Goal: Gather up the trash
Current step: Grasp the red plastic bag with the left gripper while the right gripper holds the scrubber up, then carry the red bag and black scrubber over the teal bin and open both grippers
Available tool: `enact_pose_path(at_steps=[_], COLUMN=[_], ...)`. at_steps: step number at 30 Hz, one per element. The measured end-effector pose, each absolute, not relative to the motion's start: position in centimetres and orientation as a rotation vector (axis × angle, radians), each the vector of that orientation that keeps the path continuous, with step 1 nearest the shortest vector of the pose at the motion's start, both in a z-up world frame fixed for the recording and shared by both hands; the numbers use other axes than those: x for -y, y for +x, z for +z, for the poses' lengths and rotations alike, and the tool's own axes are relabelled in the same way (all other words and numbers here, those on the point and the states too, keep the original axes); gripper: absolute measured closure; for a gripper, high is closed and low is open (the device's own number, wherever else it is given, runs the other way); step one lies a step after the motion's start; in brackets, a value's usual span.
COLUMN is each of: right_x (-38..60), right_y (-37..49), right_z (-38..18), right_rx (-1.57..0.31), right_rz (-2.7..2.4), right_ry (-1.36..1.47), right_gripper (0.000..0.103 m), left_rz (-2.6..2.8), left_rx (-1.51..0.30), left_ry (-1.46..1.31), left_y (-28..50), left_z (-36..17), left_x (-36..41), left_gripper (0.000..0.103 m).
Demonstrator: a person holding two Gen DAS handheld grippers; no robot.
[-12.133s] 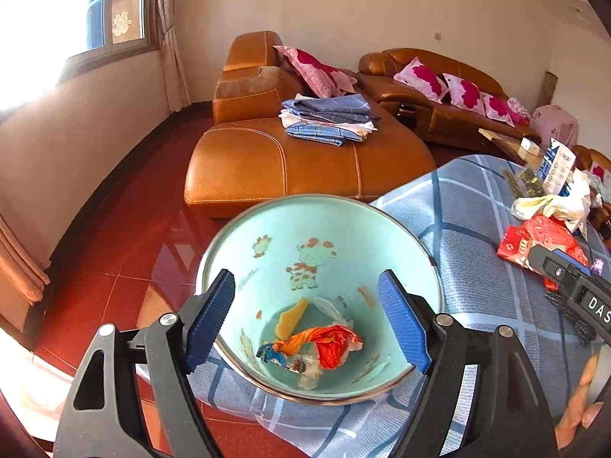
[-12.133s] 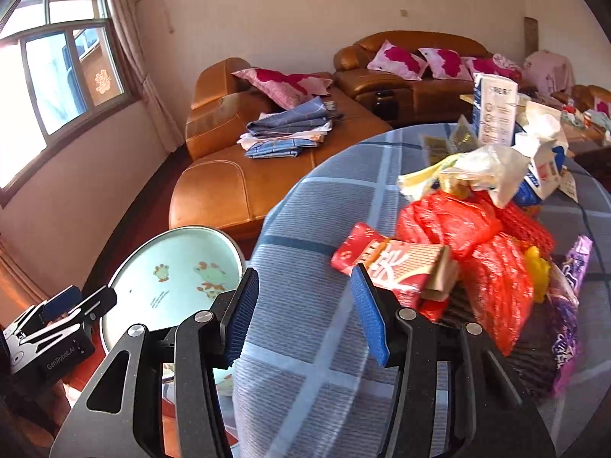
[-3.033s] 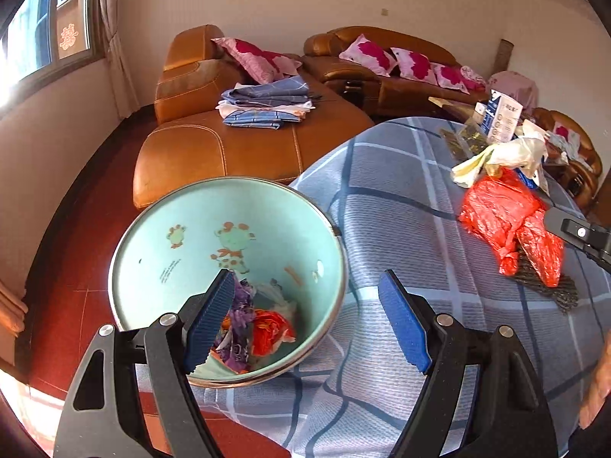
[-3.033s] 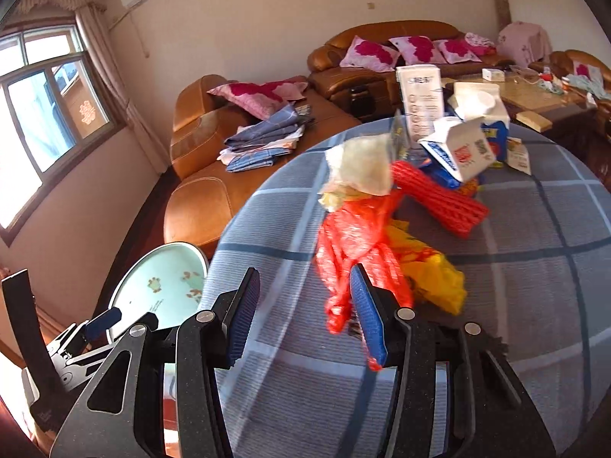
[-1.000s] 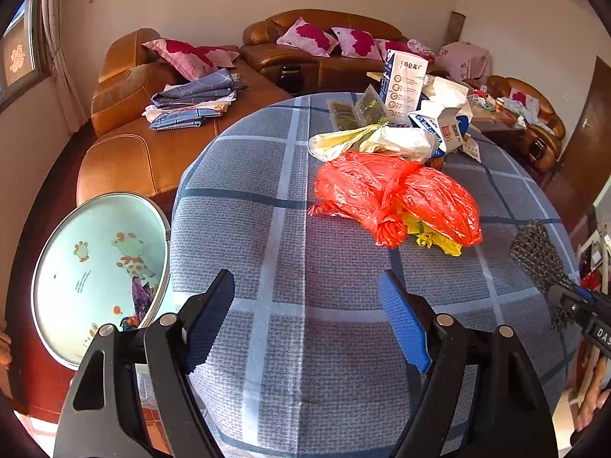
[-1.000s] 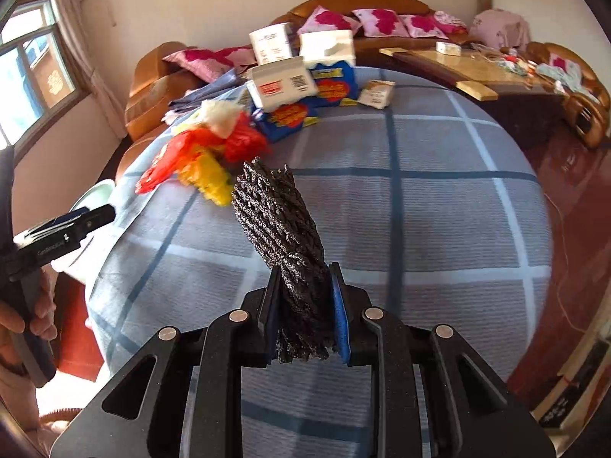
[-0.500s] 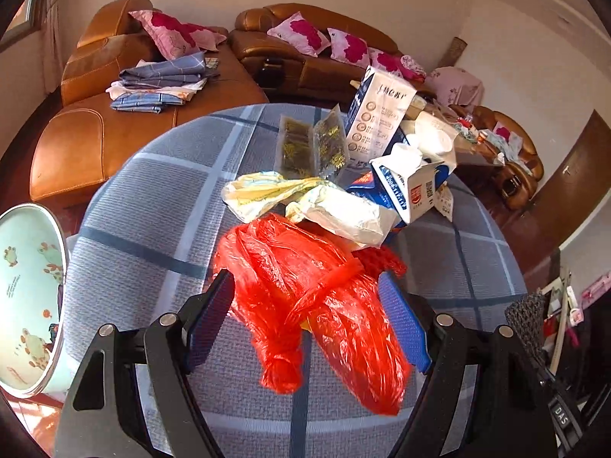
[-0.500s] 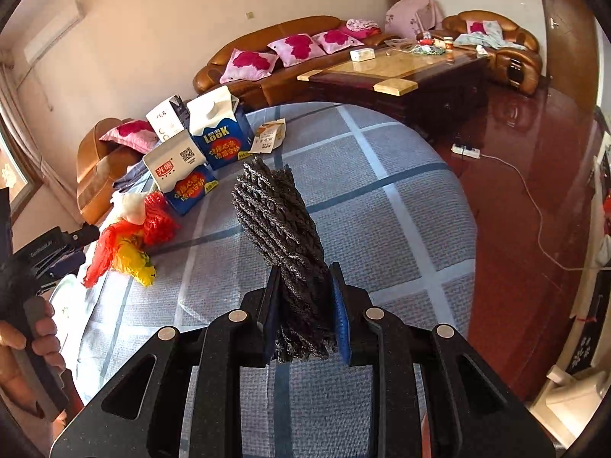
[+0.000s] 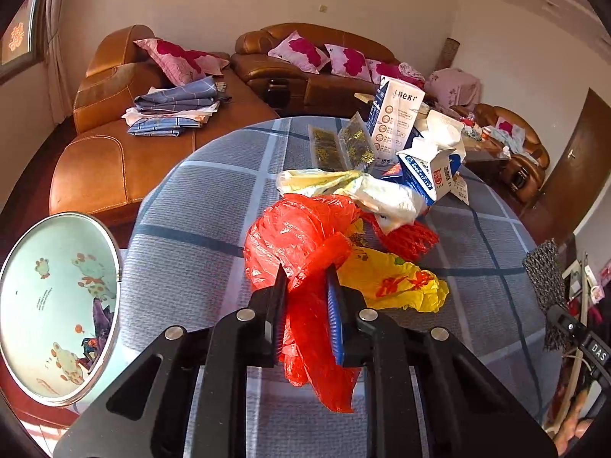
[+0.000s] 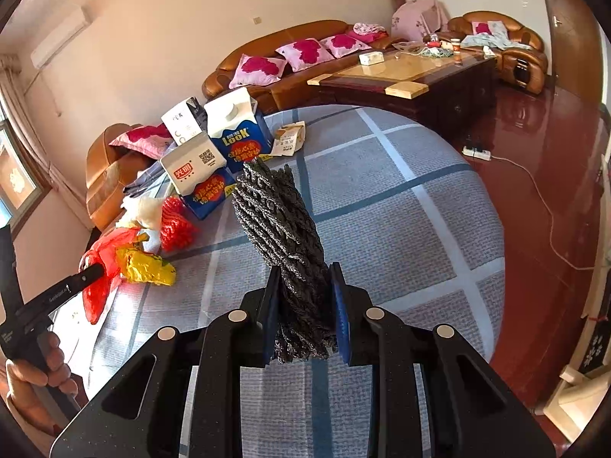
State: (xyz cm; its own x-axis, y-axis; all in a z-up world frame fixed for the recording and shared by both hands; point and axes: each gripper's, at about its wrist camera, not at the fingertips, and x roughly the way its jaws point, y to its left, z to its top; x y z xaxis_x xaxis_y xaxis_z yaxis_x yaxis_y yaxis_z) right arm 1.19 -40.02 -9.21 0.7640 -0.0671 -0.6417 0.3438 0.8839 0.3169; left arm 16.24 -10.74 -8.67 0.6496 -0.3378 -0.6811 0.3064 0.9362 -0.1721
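Both claws clamped: left claw [image 9: 305, 278] red bag [image 9: 301, 236], right claw [image 10: 303, 278] mesh [image 10: 278, 221].

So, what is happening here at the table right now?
A person is clearing trash from a round table with a hand-held gripper in each hand. The left gripper is shut on a red plastic bag. The right gripper is shut on a dark mesh net. The trash bin stands beside the table with some trash inside. Milk cartons and a yellow bag remain on the table.
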Motion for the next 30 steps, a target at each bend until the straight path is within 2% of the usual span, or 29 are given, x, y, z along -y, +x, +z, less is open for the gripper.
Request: enact_pose_path(at_steps=[30], right_x=[24.6], right_y=[6.5], right_z=[-6.3], right_rx=[-0.690], right_rz=[0.034], right_ry=[0.332], right_gripper=[0.077], left_rz=[-0.130], left_rx=[-0.741], left_ry=[-0.063], left_y=[11.9], left_z=[-8.0], left_x=[-5.1], left_gripper=[0.085])
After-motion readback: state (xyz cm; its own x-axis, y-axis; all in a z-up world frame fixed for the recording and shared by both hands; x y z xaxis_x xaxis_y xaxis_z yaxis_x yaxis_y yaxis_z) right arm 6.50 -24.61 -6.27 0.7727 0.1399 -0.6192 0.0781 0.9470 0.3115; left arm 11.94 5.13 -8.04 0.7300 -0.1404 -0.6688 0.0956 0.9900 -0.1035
